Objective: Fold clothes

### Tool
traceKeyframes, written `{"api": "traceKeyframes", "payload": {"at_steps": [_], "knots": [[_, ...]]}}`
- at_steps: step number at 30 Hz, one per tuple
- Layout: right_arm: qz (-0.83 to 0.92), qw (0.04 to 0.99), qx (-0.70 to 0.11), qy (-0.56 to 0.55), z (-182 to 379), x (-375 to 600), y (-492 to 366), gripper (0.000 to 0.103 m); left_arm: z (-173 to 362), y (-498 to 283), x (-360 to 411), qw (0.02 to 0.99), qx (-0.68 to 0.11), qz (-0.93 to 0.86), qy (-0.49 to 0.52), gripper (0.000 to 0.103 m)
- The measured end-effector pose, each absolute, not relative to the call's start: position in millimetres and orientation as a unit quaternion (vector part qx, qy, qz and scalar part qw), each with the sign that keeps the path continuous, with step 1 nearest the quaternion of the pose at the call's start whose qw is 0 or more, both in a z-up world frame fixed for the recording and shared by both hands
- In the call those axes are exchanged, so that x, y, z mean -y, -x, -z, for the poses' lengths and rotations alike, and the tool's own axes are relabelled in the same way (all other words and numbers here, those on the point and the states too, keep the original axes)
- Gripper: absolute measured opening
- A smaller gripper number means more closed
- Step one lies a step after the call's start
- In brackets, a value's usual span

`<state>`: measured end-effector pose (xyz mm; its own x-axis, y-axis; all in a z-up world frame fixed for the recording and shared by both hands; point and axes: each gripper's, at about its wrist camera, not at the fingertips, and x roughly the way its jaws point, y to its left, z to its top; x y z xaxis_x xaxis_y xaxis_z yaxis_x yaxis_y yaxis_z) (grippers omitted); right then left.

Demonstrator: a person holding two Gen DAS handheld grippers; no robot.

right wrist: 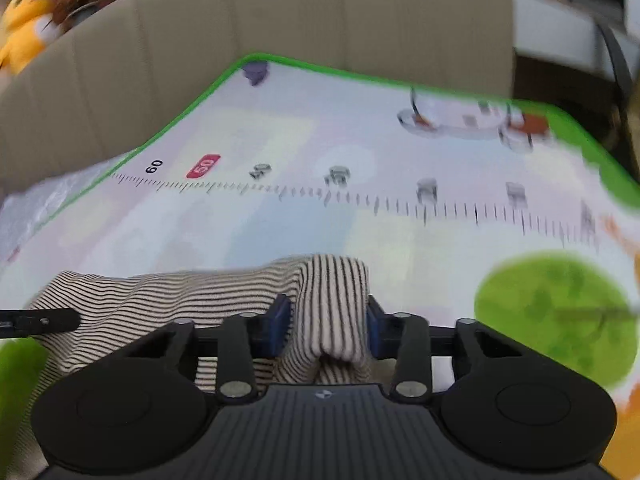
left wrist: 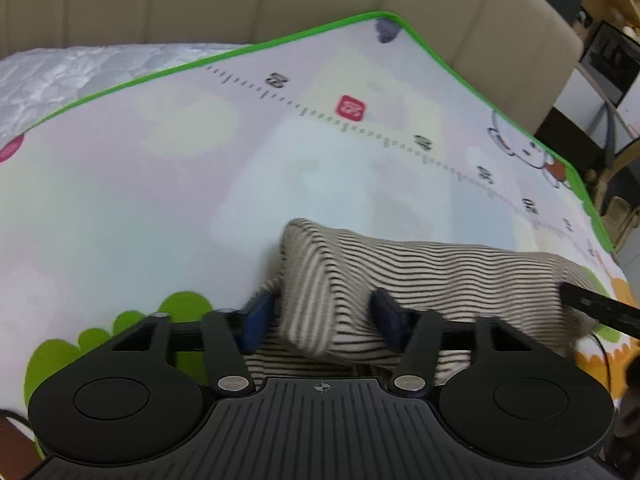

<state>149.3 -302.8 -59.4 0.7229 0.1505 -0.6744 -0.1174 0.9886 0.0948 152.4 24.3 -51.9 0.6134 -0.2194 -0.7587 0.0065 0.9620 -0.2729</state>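
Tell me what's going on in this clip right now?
A person with two handheld grippers is folding a striped garment on a cartoon play mat. The left gripper and right gripper each have their jaws closed on a bunched end of the fabric, which spans between them just above the mat.

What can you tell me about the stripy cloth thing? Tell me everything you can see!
The stripy cloth is a soft, knit-looking garment, cream with thin dark stripes. It lies bunched across a colourful play mat with a green border. Its stripes bend where it is folded over. The left tool pinches a raised fold at one end, and the right tool pinches a fold at the other end, so both are holding it. What kind of garment it is cannot be told.
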Motion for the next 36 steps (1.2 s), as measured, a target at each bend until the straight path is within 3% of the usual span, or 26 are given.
{"api": "traceKeyframes", "payload": {"at_steps": [2, 8, 10, 13, 19, 23, 27, 31, 36], "knots": [[-0.082, 0.934, -0.349, -0.012, 50, 304, -156, 0.022, 47, -147, -18, 0.892, -0.432, 0.068, 0.114, 0.047], [-0.096, 0.923, -0.371, 0.026, 57, 314, -179, 0.022, 50, -140, -12, 0.887, -0.440, 0.072, 0.115, 0.049], [-0.095, 0.919, -0.382, 0.030, 62, 316, -180, 0.029, 55, -140, -13, 0.888, -0.440, 0.067, 0.113, 0.056], [-0.095, 0.922, -0.374, 0.010, 40, 322, -172, 0.029, 62, -142, -16, 0.889, -0.440, 0.059, 0.113, 0.067], [-0.088, 0.941, -0.326, -0.013, -19, 338, -152, 0.043, 42, -131, 0, 0.894, -0.439, 0.050, 0.076, 0.066], [-0.088, 0.952, -0.291, -0.032, -59, 345, -137, 0.051, 6, -117, 28, 0.888, -0.456, 0.052, -0.016, 0.076], [-0.111, 0.963, -0.243, -0.037, -94, 348, -110, 0.066, -59, -105, 22, 0.886, -0.462, 0.039, -0.014, 0.089], [-0.108, 0.966, -0.230, -0.042, -98, 350, -102, 0.067, -124, -100, 16, 0.871, -0.487, 0.041, 0.041, 0.096], [-0.088, 0.965, -0.242, -0.038, -84, 356, -96, 0.067, -179, -88, 35, 0.904, -0.427, 0.003, -0.009, 0.099]]}}
